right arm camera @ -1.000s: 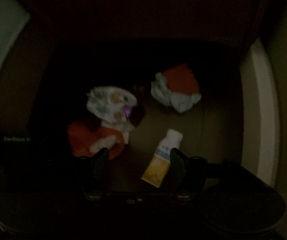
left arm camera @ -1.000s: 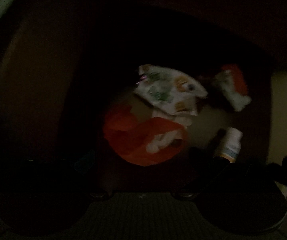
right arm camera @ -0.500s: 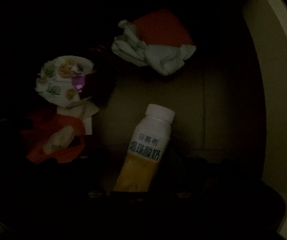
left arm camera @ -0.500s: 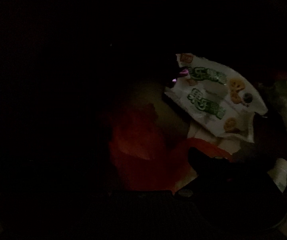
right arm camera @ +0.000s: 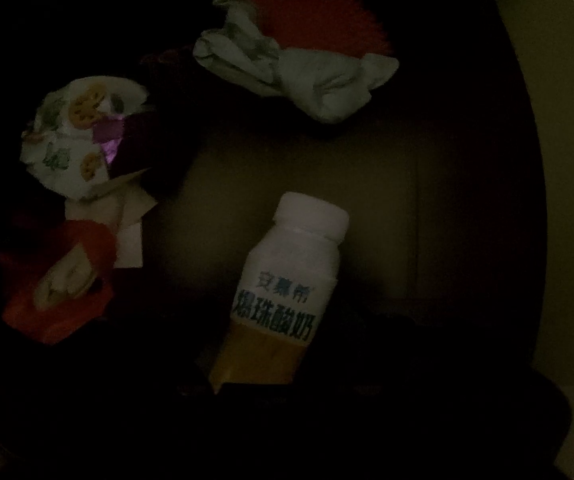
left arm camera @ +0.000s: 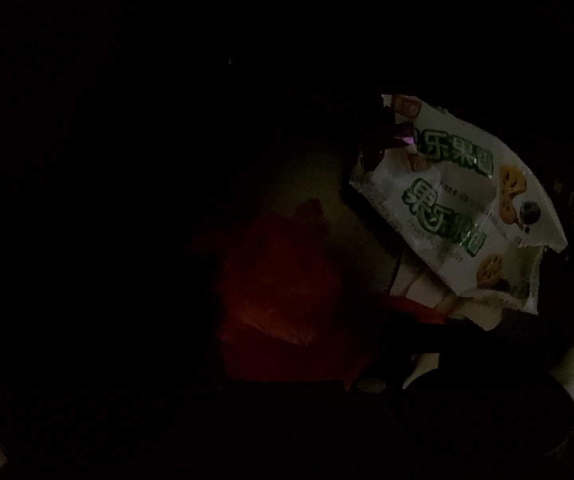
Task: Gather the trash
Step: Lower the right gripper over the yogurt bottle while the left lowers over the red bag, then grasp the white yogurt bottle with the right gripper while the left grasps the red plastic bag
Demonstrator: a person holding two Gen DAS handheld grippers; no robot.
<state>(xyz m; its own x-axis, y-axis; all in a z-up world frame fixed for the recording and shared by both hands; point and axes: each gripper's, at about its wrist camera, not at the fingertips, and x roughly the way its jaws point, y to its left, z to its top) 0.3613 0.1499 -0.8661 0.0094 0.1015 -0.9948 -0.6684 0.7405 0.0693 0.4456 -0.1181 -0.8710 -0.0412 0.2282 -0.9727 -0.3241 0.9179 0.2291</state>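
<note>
The scene was very dark: a dim brownish floor or board [right arm camera: 387,184] carried the trash, with a pale curved edge [right arm camera: 535,120] along its right side; I could not tell what kind of surface it was.

Near the middle of that surface lay a small yogurt drink bottle [right arm camera: 287,280], the only container in sight, on its side with its white cap on and pointing away from you, white label above an orange-yellow lower half. Whether anything was inside it could not be seen. Toward the far edge sat a crumpled white paper wad [right arm camera: 299,72] touching a red wrapper [right arm camera: 327,12] behind it. At the left side lay a torn white snack packet [right arm camera: 71,140] printed with green characters and lotus-root slices, a purple foil scrap at its tear, resting on white paper and, nearer you, a red torn wrapper [right arm camera: 63,304].

Your right gripper [right arm camera: 263,380] pointed down over the bottle, whose lower end reached between its fingers; they were lost in shadow, so I cannot tell whether they pressed it, though the jaws were closing.

Your left gripper [left arm camera: 287,372] hung over the red wrapper [left arm camera: 279,292], the snack packet [left arm camera: 459,204] just to its right. Its jaws were closing, but the fingers were too dark to say whether they touched the wrapper.
</note>
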